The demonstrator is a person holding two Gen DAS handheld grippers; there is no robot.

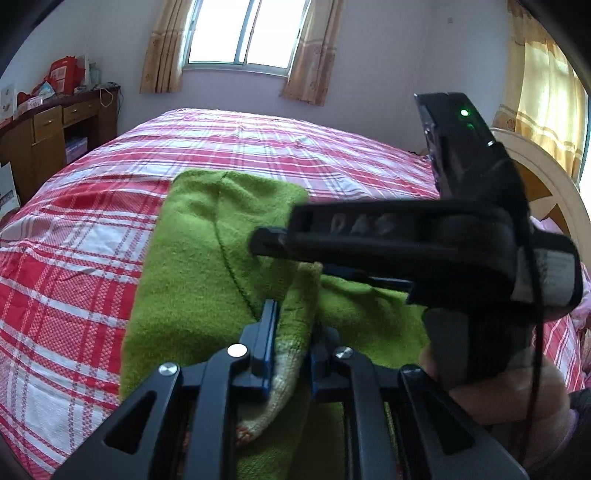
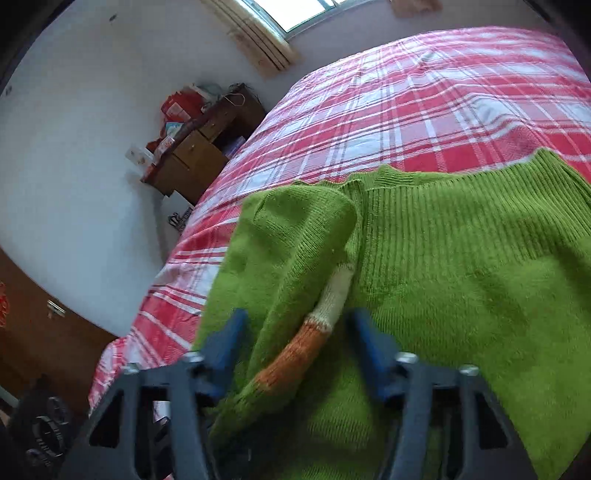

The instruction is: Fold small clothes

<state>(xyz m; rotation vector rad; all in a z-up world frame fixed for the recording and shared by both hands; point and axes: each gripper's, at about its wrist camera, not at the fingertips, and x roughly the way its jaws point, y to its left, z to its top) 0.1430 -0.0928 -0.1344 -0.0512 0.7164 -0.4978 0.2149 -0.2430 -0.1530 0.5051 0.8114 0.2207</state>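
A small green knit sweater (image 1: 195,258) lies on the red and white plaid bed; it also shows in the right wrist view (image 2: 461,295). Its sleeve has a white and orange striped cuff (image 2: 325,314). My left gripper (image 1: 293,325) is shut on the sleeve (image 1: 295,332), with the pale cuff hanging down between the blue fingers. My right gripper (image 2: 295,328) is open, its blue fingers (image 2: 225,343) standing on either side of the sleeve's cuff end. The right gripper's black body (image 1: 424,240) crosses the left wrist view above the sweater.
The plaid bedspread (image 1: 74,277) stretches to the far wall under a curtained window (image 1: 243,33). A wooden desk with red boxes (image 1: 55,122) stands left of the bed. A cream headboard (image 1: 546,184) is at the right. A dark wooden cabinet (image 2: 37,332) is at lower left.
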